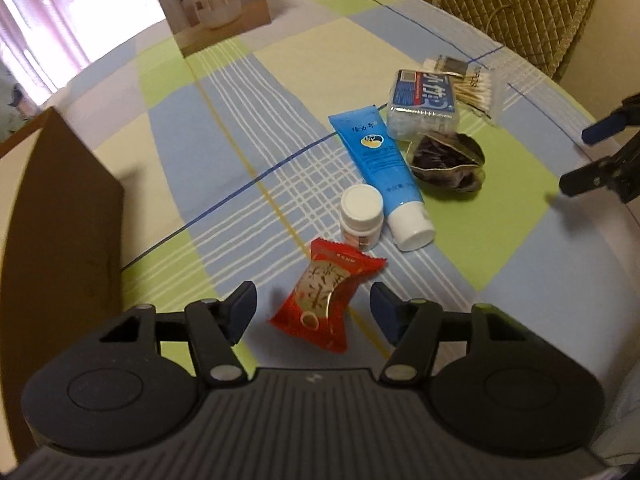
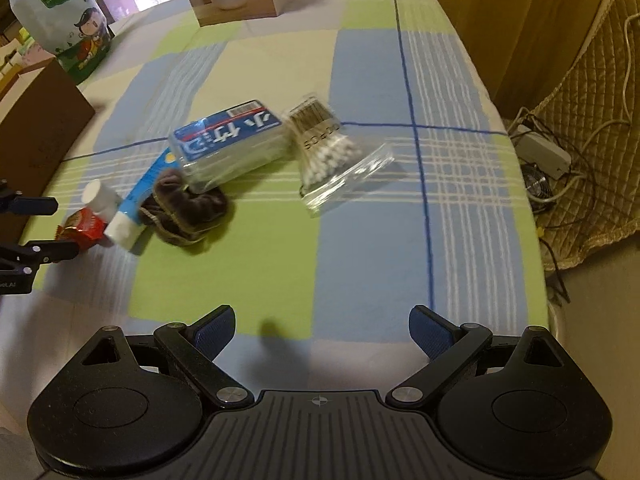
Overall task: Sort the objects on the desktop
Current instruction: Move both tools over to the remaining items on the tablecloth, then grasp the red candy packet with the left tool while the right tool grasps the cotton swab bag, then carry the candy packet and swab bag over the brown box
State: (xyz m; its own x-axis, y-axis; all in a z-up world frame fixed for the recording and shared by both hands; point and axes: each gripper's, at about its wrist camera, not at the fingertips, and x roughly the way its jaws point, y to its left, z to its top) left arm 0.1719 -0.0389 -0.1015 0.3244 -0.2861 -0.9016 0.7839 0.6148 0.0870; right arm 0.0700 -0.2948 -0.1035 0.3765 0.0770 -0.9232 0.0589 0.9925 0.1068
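Observation:
A red snack packet (image 1: 326, 294) lies on the checked tablecloth, its near end between the spread fingers of my open left gripper (image 1: 313, 300). Behind it stand a small white-capped bottle (image 1: 361, 216) and a blue tube (image 1: 382, 170) with a white cap. Further back are a dark brown scrunchie (image 1: 448, 160), a clear box with a blue label (image 1: 424, 102) and a bag of cotton swabs (image 1: 476, 88). My right gripper (image 2: 321, 326) is open over bare cloth, well short of the swab bag (image 2: 332, 156), the clear box (image 2: 232, 140) and the scrunchie (image 2: 188, 208). The packet (image 2: 86, 228) sits at the left gripper's fingers (image 2: 52, 250).
A brown cardboard box (image 1: 60, 216) stands at the left, also seen as the brown box (image 2: 36, 120). A printed product carton (image 1: 216, 0) sits at the table's far end, and a green-and-white snack bag (image 2: 64, 16) at the far left. Cables and a quilted cover (image 2: 580, 120) lie off the right edge.

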